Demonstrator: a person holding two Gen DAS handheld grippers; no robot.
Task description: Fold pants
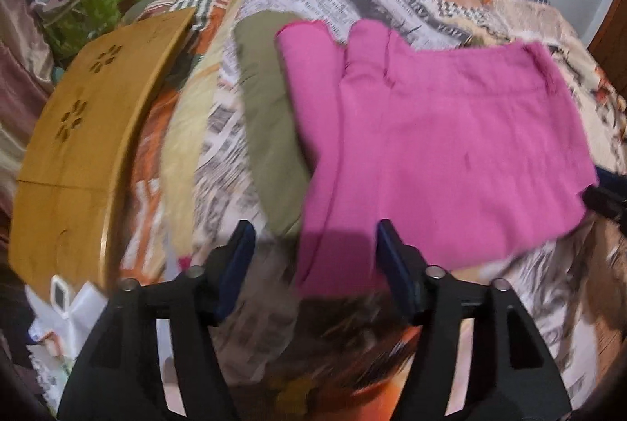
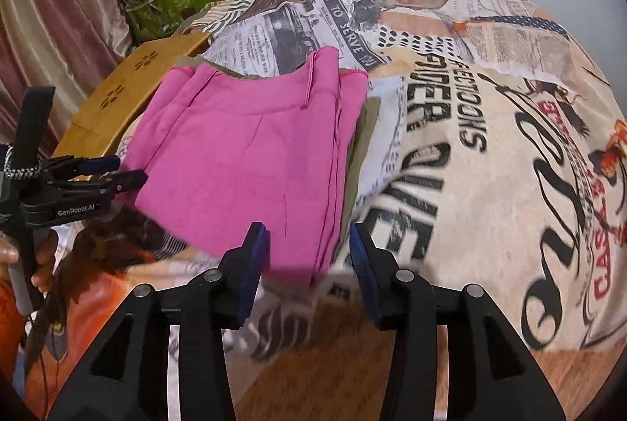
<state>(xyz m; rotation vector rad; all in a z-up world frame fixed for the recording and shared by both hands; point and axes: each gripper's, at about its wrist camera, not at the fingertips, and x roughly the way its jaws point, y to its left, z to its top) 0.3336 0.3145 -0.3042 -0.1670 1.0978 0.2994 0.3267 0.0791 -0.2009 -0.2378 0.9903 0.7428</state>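
Observation:
Pink pants (image 1: 431,146) lie folded flat on a bed with a newspaper-print cover; they also show in the right wrist view (image 2: 250,154). An olive-green garment (image 1: 270,131) lies partly under them (image 2: 362,146). My left gripper (image 1: 313,244) is open and empty, its jaws over the near left corner of the pants. It also shows from the side in the right wrist view (image 2: 125,172), at the left edge of the pants. My right gripper (image 2: 309,248) is open and empty over the near corner of the pants. Its tip shows in the left wrist view (image 1: 603,201).
A wooden lap table (image 1: 82,146) lies on the bed to the left, also in the right wrist view (image 2: 125,88). A green box (image 2: 176,1) piled with clutter stands at the far left by a curtain (image 2: 51,9). The printed bed cover (image 2: 490,146) spreads out to the right.

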